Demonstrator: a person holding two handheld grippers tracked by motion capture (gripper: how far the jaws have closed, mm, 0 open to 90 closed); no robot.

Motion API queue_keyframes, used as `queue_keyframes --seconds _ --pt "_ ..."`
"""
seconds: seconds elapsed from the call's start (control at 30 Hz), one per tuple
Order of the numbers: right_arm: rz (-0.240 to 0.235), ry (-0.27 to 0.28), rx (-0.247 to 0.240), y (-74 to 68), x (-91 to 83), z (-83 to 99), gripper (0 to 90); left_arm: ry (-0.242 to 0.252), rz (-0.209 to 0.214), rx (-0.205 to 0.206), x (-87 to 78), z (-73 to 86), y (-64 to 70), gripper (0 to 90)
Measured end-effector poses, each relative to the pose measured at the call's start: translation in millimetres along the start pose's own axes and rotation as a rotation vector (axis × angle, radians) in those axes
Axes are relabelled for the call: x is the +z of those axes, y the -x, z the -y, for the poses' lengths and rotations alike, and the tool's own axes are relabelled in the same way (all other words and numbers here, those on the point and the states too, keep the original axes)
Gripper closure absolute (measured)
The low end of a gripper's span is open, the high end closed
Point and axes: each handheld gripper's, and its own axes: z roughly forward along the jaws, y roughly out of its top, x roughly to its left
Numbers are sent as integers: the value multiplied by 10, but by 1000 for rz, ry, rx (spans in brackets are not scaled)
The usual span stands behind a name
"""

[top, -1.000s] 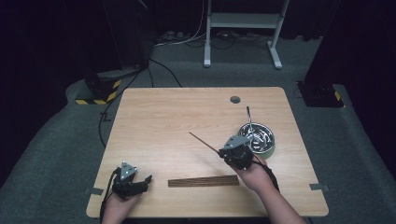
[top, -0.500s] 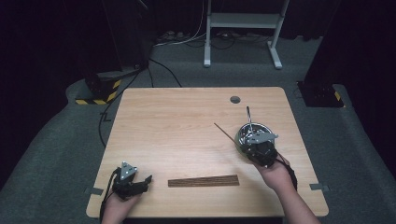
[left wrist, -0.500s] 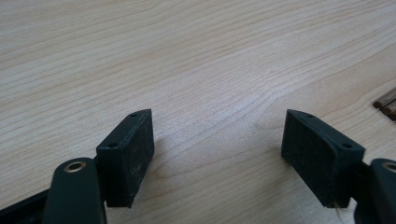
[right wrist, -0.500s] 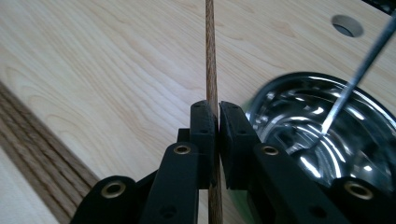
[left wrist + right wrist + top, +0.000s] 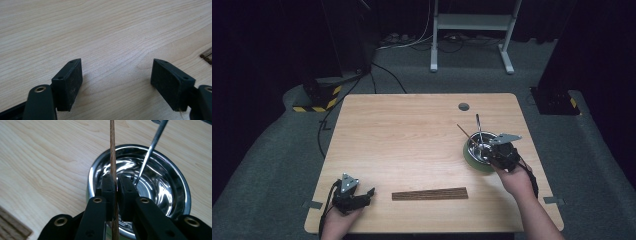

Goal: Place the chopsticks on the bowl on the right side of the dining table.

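My right gripper [image 5: 501,152] [image 5: 115,185] is shut on a thin wooden stick [image 5: 112,152] [image 5: 463,131] and holds it over the near rim of a shiny steel bowl [image 5: 160,182] [image 5: 473,147] at the table's right side. The stick points up and to the far left. A metal utensil [image 5: 151,147] [image 5: 479,128] leans in the bowl. A bundle of dark wooden sticks [image 5: 430,193] lies flat near the front edge. My left gripper [image 5: 362,196] [image 5: 116,80] rests open on the bare wood at the front left, with nothing between its pads.
The bowl sits on a green base [image 5: 479,164]. The wooden table [image 5: 412,130] has a round cable hole [image 5: 463,106] at the back right. The bundle's end [image 5: 207,55] shows at the right edge of the left gripper view.
My right gripper has carried the stick from the table's middle rightwards and away from me, to over the bowl. The left gripper has stayed put.
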Motion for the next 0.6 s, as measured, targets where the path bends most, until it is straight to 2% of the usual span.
queue_keyframes --seconds 0.03,0.3,0.47,0.6 --pt "4 -6 5 25 14 3 838 10 0 -13 8 0 8 252" --pt "17 -14 43 178 97 18 838 10 -1 -7 7 0 4 253" --pt "26 -20 46 227 132 -4 838 5 3 0 2 -1 -3 253" --pt "35 -25 29 228 143 -24 838 12 6 -10 8 -2 2 254"
